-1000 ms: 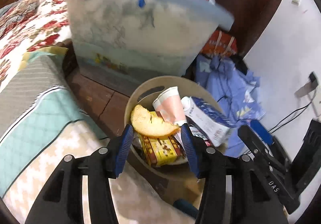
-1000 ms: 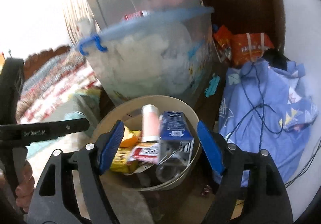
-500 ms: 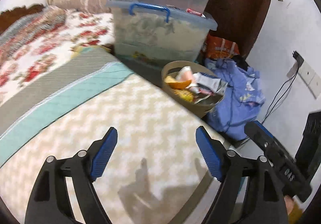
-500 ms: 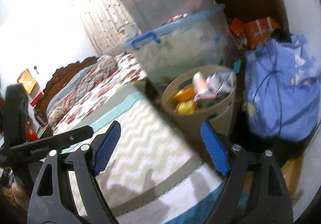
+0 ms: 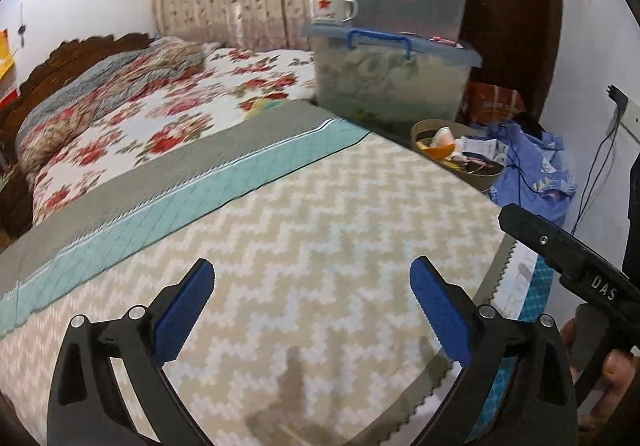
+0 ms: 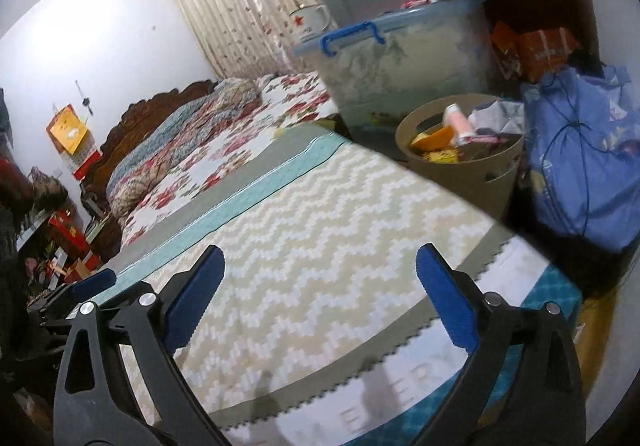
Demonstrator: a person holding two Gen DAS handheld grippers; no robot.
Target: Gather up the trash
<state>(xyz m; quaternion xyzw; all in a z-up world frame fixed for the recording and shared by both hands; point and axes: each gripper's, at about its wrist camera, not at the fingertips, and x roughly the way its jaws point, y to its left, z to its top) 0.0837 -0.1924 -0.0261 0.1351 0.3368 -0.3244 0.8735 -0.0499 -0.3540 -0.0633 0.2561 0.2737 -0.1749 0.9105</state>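
Both the left tool (image 5: 310,310) and right tool (image 6: 320,300) are hanging over the zigzag-patterned bed cover (image 5: 320,230), jaws just spreading wide with nothing between; the round tan trash basket (image 6: 460,170), full of wrappers, is sitting beyond the bed's far corner.

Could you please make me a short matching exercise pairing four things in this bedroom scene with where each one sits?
Things:
1. mug
2. bin
3. blue cloth
4. quilt

Places:
A. past the bin, against the wall
B. by the bed's corner, holding trash
C. bunched near the headboard
D. on the lower box's lid

Pairs: 1-D, 2-B, 3-A, 4-C
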